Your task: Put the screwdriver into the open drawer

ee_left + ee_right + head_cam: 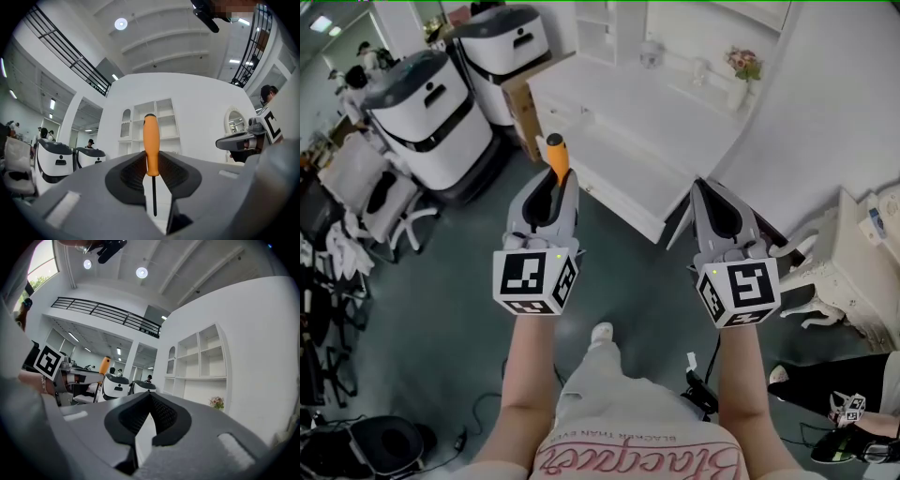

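— How far along is she?

— Partway, I'd say. The screwdriver [558,159] is picked up, but it is not in the drawer [619,208] yet. The left hand-held gripper [555,183] has it, held in the air in front of the white desk [656,112], over the grey floor, with a gap between it and the drawer.

— Held how?

— The jaws are clamped on the lower end of the handle. Most of the handle sticks out past the tips, and the shaft runs back between the jaws towards her hand. It sits straight along the gripper, not skewed.

— And the other one?

— The right hand-held gripper [150,399] has its tips together with nothing in them. It is level with the left, just to the side.

— What does the screwdriver look like?

— A plain orange handle, smooth, with a dark cap at the end, and a thin black shaft. Slim and light, by the look of it.

— So what's left?

— Carrying it on to the desk, getting it over what looks like the pulled-out drawer below the top, and letting go. The drawer seems bare from here, so there should be room.
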Demonstrator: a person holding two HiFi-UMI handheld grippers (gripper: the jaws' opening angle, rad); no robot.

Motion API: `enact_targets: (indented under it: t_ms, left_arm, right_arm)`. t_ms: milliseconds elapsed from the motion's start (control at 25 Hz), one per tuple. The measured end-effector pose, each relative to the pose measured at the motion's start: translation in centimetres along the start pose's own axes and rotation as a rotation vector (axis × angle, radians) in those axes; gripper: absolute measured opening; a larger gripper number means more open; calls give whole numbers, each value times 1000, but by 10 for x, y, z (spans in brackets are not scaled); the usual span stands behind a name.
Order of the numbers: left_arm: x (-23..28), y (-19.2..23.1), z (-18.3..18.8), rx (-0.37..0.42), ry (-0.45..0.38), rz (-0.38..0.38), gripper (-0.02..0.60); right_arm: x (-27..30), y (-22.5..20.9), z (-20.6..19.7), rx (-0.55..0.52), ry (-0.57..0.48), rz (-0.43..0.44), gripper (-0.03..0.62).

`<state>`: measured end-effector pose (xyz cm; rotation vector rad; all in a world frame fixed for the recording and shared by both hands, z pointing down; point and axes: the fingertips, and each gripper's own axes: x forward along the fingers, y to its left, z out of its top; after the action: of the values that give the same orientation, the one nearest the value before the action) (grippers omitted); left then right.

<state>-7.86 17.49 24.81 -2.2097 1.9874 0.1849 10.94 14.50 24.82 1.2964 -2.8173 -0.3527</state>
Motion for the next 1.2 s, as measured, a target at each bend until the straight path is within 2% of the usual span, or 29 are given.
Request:
enact_targets:
  t_ms: [720,1200]
  left_arm:
    - [119,73,-26,-38,-1,-102,98]
    - [141,90,-43,-58,16,-121,98]
  right_arm:
    - [119,-33,-14,-5,38,-130,0]
    - [143,-39,-29,11,73,-166,2]
